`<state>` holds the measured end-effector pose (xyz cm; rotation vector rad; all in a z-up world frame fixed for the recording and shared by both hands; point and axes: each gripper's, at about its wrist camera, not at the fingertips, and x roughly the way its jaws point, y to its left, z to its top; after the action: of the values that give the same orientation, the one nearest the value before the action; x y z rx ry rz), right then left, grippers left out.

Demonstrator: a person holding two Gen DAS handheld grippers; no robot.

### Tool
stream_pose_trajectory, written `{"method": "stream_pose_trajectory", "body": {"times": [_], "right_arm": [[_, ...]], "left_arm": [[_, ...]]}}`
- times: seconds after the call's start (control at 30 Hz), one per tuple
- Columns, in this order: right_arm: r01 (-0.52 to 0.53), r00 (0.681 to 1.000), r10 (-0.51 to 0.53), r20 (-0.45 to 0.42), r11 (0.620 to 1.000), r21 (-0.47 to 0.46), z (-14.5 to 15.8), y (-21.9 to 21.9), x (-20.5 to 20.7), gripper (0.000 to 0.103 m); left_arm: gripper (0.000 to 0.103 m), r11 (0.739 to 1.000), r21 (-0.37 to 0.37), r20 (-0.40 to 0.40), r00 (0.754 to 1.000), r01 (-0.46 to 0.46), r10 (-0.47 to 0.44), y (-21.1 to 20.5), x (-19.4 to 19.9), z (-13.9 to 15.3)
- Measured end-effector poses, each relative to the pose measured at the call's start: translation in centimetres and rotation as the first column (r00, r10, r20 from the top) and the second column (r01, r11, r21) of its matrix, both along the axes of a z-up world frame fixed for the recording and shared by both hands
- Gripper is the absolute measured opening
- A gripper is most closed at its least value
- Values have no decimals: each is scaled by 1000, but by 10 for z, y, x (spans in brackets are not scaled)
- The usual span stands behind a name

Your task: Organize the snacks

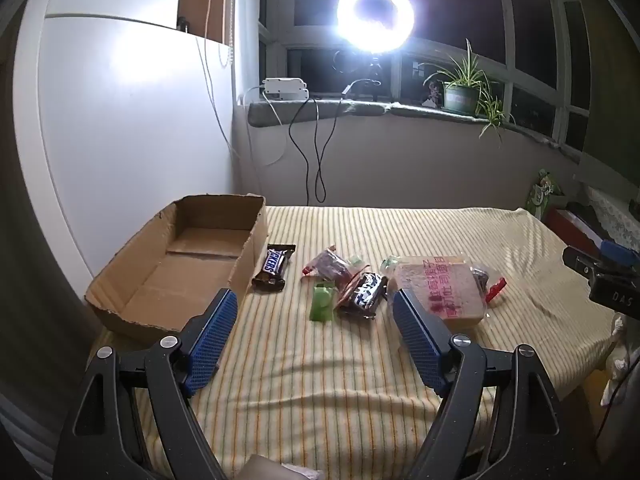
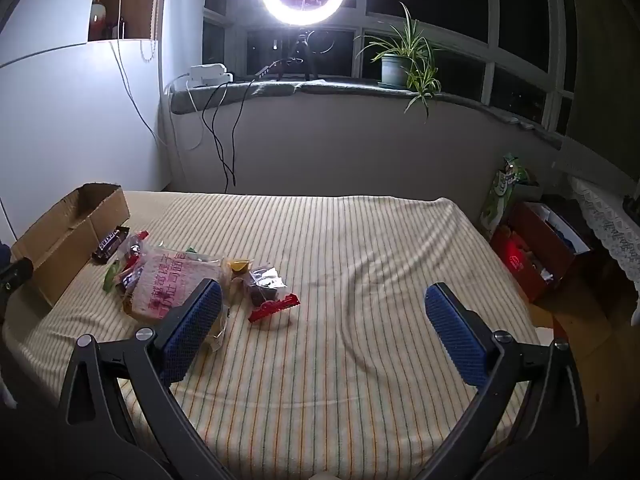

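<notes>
An empty cardboard box (image 1: 176, 264) lies at the left of the striped cloth; it shows in the right wrist view (image 2: 64, 236) too. A Snickers bar (image 1: 274, 266) lies beside the box, also in the right wrist view (image 2: 110, 242). A pile of snacks sits mid-table: a green packet (image 1: 323, 304), a second dark bar (image 1: 366, 294), a bagged bread slice (image 1: 438, 290) (image 2: 172, 284) and a red-edged dark packet (image 2: 272, 292). My left gripper (image 1: 312, 312) is open and empty above the cloth before the pile. My right gripper (image 2: 322, 304) is open and empty, right of the pile.
A ring light (image 1: 375, 16) and a potted plant (image 1: 464, 88) stand on the windowsill behind the table. Cables (image 1: 316, 148) hang down the wall. A red box (image 2: 536, 252) with clutter sits off the table's right edge. A white wall borders the left.
</notes>
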<state>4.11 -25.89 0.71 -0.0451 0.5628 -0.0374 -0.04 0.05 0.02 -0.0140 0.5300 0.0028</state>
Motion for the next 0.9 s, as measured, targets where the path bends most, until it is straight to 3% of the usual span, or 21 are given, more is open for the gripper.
{"method": "stream_pose_trajectory", "body": {"times": [0.27,0.9], "right_arm": [[0,1000,0,-2,1000,-10,0,1,1,103],[5,1000,-5,-18,1000,10,-5,-3,4,103]], "left_arm": [[80,1000,2,21,1000,-21,21,-4,-15,-4],[80,1000,-1,-14,1000,12,-12,-6,2,-3]]}}
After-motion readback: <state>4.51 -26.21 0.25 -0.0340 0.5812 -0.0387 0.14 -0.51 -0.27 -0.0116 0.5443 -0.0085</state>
